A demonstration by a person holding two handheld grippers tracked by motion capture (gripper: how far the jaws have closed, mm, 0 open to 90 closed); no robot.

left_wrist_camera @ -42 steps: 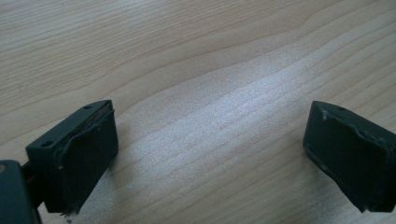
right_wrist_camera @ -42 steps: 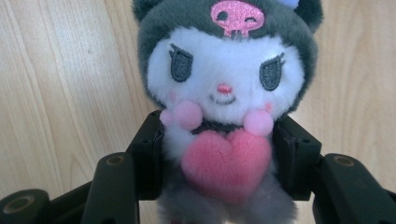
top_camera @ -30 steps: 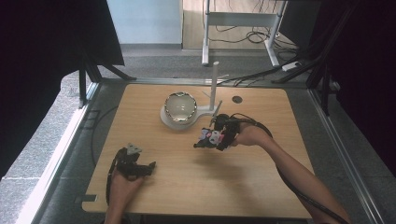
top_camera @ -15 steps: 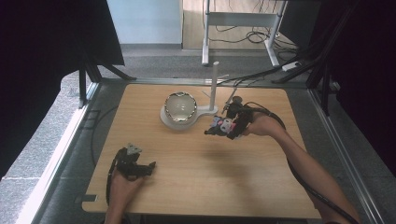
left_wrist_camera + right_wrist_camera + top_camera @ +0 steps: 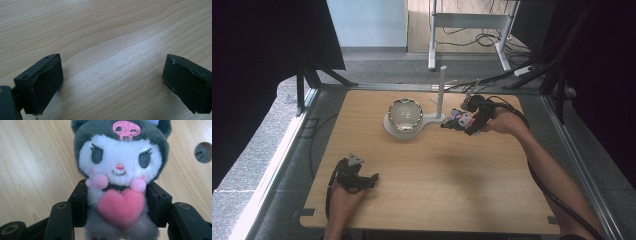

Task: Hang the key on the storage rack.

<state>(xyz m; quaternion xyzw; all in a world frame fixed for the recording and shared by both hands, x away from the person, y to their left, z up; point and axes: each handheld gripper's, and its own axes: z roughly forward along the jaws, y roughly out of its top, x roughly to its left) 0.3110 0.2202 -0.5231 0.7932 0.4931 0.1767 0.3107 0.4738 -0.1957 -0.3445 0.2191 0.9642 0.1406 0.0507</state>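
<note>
A small plush toy point(image 5: 120, 177) with a grey hood, white face and pink heart is clamped at its body between the jaws of my right gripper point(image 5: 117, 205). In the high view the right gripper point(image 5: 464, 121) holds the plush toy point(image 5: 458, 119) just right of a white stand with an upright post point(image 5: 440, 92) and a shiny metal bowl point(image 5: 404, 114) on its base. My left gripper point(image 5: 362, 179) rests near the table's front left, jaws wide apart over bare wood, its fingers point(image 5: 41, 80) holding nothing.
The wooden table point(image 5: 437, 185) has a round grommet hole point(image 5: 203, 152) near its far right. Cables trail from the right gripper over the back edge. Black curtains and a metal frame surround the table.
My right gripper has carried the plush toy up and away from me, toward the white post. The left gripper has stayed still.
</note>
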